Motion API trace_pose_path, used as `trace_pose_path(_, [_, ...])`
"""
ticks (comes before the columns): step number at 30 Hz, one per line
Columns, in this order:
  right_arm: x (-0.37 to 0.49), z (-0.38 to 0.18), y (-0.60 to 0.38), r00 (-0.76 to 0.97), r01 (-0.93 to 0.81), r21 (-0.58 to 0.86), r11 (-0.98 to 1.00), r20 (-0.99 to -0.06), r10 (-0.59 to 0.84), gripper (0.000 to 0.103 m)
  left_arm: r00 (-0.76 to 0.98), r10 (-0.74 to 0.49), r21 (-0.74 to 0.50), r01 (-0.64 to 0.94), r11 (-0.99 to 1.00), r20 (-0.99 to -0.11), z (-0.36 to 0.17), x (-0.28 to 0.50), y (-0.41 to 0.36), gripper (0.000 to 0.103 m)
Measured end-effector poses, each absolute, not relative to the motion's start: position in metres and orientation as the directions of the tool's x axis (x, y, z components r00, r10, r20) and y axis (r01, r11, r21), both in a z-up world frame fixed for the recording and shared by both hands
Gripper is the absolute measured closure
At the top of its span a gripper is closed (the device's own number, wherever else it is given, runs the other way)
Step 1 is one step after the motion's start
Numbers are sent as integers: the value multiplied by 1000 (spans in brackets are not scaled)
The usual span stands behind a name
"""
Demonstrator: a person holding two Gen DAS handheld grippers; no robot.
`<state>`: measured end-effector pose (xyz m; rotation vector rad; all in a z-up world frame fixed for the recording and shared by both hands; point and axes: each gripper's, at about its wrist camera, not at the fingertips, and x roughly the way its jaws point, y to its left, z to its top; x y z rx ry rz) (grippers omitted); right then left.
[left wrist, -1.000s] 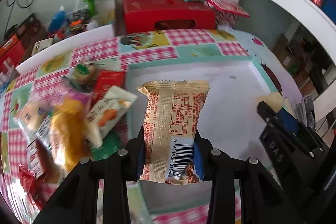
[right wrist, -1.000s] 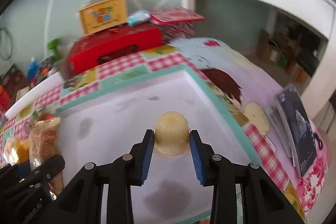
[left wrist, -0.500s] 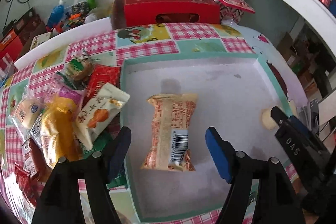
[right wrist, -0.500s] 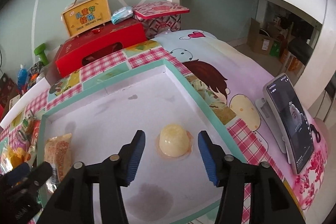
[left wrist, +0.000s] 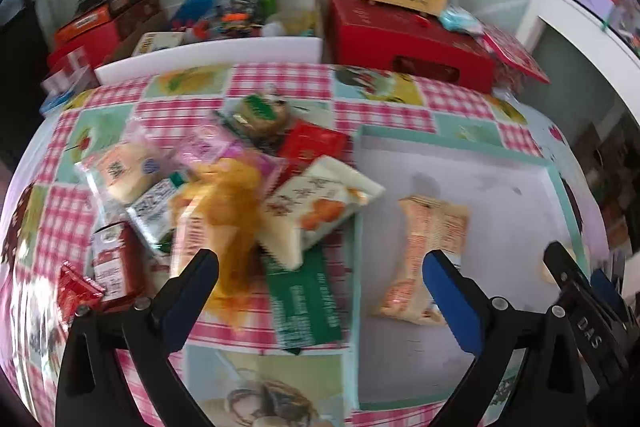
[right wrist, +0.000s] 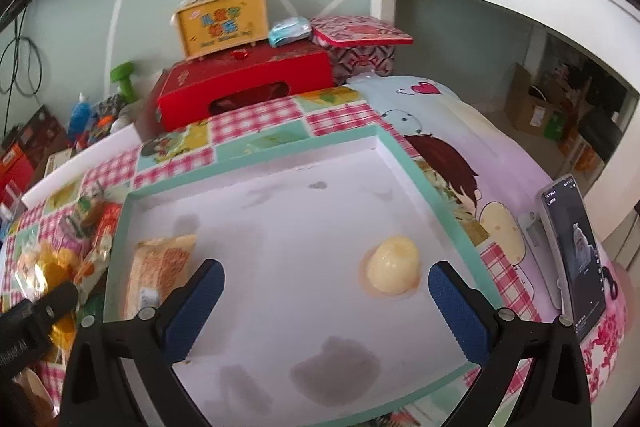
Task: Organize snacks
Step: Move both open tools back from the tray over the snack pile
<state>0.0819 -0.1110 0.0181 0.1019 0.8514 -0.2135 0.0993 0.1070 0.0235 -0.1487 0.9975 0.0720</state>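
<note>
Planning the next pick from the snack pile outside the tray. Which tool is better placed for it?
Left. The left tool is open and hangs over the snack pile beside the tray. The right tool is open too, but over the tray near the jelly cup.

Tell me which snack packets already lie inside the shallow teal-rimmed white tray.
Only two: the beige printed cracker packet near its left side and the pale yellow jelly cup toward its right. All other packets sit piled on the checked cloth outside the tray.
</note>
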Motion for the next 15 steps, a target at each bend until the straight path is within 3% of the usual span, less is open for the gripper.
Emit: trace_pose_path(15, [71, 20, -55, 610, 48, 40, 998, -792, 3, 0, 553, 76, -93, -271, 958, -829, 38, 75, 163, 1])
